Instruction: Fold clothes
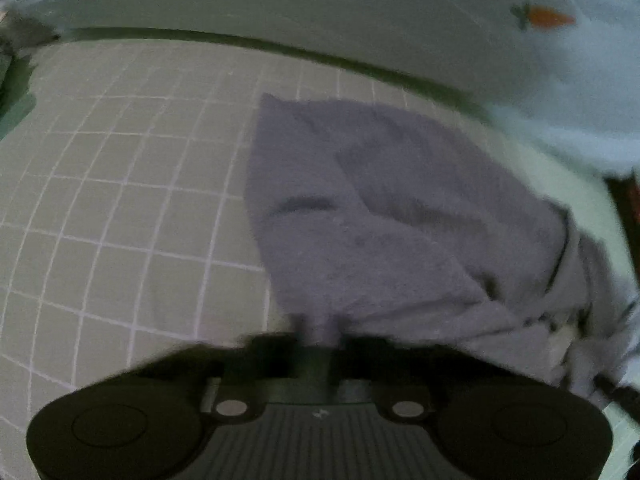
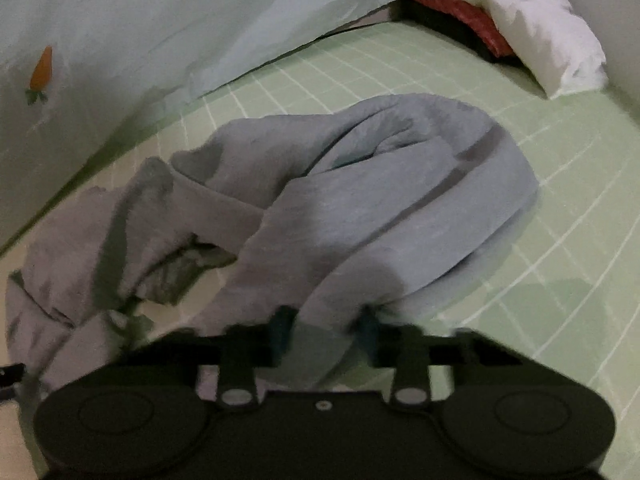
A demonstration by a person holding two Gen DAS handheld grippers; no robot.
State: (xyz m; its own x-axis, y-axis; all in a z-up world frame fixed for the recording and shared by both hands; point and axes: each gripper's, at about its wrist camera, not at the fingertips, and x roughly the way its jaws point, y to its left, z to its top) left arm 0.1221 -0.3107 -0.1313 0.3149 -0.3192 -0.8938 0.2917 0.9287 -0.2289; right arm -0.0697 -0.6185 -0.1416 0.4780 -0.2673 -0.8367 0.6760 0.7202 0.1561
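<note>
A grey garment lies crumpled on a green gridded mat. In the left wrist view my left gripper is shut on the garment's near edge, the cloth pinched between the fingers. In the right wrist view the same grey garment is bunched in folds, with a dark stripe along one part. My right gripper has a fold of the garment between its fingers, which stand a little apart around the cloth. Both views are blurred by motion.
A pale blue sheet with a carrot print hangs along the far side of the mat; it also shows in the right wrist view. A white folded cloth over a red item sits at the far right corner of the mat.
</note>
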